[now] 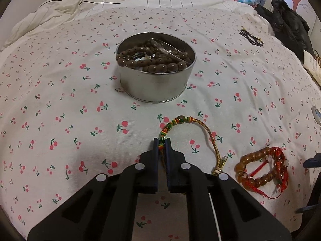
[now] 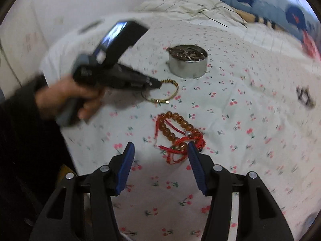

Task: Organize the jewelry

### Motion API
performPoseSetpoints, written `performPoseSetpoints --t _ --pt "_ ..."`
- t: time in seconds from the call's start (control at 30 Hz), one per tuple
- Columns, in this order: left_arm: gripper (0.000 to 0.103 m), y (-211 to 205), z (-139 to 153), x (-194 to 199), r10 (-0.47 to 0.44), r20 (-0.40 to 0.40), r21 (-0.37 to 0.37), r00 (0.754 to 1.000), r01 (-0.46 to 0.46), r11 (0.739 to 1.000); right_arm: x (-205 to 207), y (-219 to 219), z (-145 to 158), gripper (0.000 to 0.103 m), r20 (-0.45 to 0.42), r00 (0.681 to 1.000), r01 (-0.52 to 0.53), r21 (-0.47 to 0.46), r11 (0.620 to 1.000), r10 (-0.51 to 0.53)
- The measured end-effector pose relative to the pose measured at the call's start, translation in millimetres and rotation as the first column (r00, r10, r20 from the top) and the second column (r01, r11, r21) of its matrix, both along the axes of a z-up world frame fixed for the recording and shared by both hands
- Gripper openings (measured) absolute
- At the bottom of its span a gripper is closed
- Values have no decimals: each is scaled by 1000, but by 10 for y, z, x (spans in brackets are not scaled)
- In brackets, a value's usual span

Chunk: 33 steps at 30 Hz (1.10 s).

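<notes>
Two grippers: both over the cherry-print bedspread (image 1: 60, 100)
Left gripper (image 1: 162, 140): clamped on the gold cord bracelet (image 1: 208, 132) — beaded end pinched, cord arcing right, clasp end nearer the camera
Right gripper (image 2: 159, 147): jaws apart, empty — amber bead bracelet (image 2: 180, 124) just ahead
Tin (image 1: 156, 84): beyond, holding brown beads (image 1: 148, 62)

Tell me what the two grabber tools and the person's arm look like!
Both grabbers are black plastic with round silver screws. The left gripper has dark, nearly black pads; the right gripper has bright blue ridged pads. The left one has a grey pistol handle. The arm wears a dark sleeve.
</notes>
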State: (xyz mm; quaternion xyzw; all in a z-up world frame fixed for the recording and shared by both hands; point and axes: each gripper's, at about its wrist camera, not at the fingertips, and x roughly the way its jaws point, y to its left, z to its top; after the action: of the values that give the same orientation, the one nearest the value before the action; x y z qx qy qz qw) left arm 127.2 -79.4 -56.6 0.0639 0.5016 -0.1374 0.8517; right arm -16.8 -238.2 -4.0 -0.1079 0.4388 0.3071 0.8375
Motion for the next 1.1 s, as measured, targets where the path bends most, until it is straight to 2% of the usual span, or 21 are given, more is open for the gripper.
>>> performPoseSetpoints --t 0.1,0.2,0.3,0.37,0.5,0.57,0.63,0.73,0.8,0.9,0.97,1.1 --pt "6 5 -8 1 0 -3 -2 1000 0 1000 -13 116 -84 54 32 998 -40 -133 990 45" --pt "6 -2 -18 3 0 -3 3 1000 0 1000 -22 169 -131 54 57 995 -74 -177 982 85" --pt "6 -13 -27 6 -2 -4 7 1000 2 1000 -43 227 -171 52 126 985 -85 -249 965 119" --pt "6 -12 -30 9 -2 -5 7 1000 2 1000 -71 288 -196 44 191 970 -82 -318 945 149" --pt "6 -14 -29 9 -3 -4 9 1000 3 1000 -185 472 -284 38 266 929 -119 -446 887 258" --pt "6 -26 -35 15 -6 -5 10 1000 6 1000 -227 537 -328 29 283 912 -131 -484 865 297" --pt "6 -35 -45 20 -8 -6 12 1000 8 1000 -237 583 -364 14 292 902 -140 -501 854 319" --pt "6 -43 -51 23 -10 -7 13 1000 10 1000 -140 528 -331 4 296 915 -115 -461 880 274" --pt "6 -40 -47 24 -10 -8 11 1000 10 1000 -13 388 -202 4 289 938 -80 -358 930 192" --pt "6 -38 -43 23 -12 -7 6 1000 12 1000 213 49 61 3 229 973 0 -112 994 26" --pt "6 -35 -29 26 -14 -9 -9 1000 14 1000 348 -195 199 3 184 981 60 41 997 -67" --pt "6 -2 -4 32 -11 -17 -47 1000 10 999 481 -549 339 3 96 980 143 254 957 -172"
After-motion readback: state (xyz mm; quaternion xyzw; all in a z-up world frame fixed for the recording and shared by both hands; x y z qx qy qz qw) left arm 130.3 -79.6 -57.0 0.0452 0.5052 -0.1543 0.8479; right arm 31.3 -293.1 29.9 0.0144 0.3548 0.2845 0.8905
